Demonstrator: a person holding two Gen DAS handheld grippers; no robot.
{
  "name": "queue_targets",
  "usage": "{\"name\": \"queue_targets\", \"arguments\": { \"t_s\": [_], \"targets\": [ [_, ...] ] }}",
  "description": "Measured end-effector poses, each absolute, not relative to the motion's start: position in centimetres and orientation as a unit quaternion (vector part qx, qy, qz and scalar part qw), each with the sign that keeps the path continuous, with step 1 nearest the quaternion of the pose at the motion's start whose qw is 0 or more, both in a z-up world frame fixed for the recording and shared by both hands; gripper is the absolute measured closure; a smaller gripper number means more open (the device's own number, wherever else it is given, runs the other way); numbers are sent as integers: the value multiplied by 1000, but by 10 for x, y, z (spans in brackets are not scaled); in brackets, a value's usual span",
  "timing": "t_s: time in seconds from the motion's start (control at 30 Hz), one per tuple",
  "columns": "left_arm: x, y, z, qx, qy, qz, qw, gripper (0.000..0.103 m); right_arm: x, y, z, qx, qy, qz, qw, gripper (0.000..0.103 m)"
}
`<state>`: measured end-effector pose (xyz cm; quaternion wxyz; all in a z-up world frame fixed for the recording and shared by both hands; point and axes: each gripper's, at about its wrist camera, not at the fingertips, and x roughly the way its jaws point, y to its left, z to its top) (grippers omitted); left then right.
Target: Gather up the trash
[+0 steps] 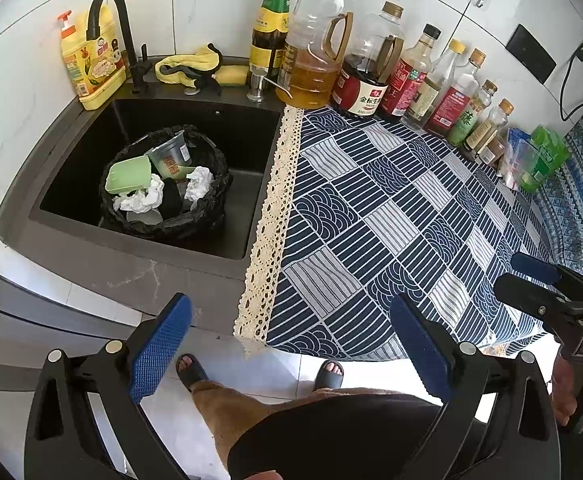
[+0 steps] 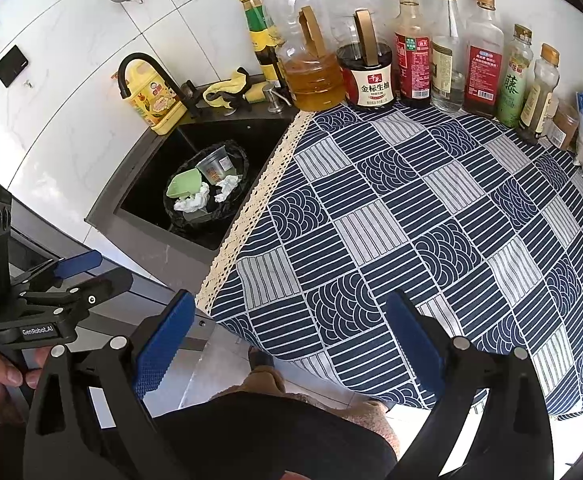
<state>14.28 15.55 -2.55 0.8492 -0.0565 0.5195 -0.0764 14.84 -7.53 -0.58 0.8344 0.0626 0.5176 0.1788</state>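
Right tool gapes empty over the worktop; the bin of trash sits in the sink.

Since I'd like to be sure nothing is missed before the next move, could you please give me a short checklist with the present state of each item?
1. Left gripper open and holding nothing: ok.
2. Right gripper open and holding nothing: ok.
3. Trash bin standing upright in the sink, bag mouth open: ok.
4. Trash inside the bin, namely green tray, plastic cup and crumpled tissues: ok.
5. Patterned cloth free of loose trash in front of the bottles: ok.
6. Packets at the far right being trash or not: cannot tell.
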Motion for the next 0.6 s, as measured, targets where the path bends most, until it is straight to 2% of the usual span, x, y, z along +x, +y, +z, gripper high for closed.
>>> {"name": "queue_targets", "arguments": {
  "t_s": [0.6],
  "targets": [
    [144, 159, -26, -72, 523, -80, 845, 7, 150, -73, -7, 62, 519, 179, 833, 8]
  ]
}}
